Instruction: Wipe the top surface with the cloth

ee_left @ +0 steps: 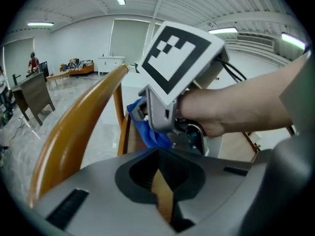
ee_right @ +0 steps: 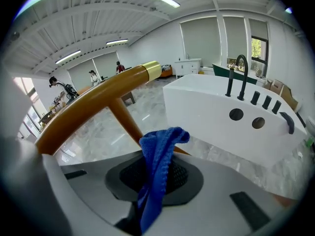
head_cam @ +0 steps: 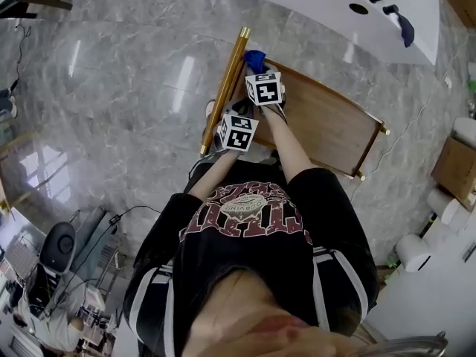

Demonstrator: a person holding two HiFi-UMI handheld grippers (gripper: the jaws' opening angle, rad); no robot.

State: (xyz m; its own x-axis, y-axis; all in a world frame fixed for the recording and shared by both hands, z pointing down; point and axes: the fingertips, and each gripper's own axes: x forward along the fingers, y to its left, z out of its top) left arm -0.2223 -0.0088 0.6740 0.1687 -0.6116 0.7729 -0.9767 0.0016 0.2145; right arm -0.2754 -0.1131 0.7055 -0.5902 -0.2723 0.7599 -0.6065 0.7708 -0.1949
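While our right gripper pinches the blue cloth over the wooden top, whose edge our left gripper clamps, we judge wiping barely begun.

The cloth is blue and knitted, bunched into a narrow upright fold. Its lower part is pinched between the closed jaws of the right gripper, and its free end curls over above them. The wooden top is a brown rectangular panel lying flat, its surface bare. The cloth hangs over the panel's far left corner, and the left gripper clamps a tan wooden edge.
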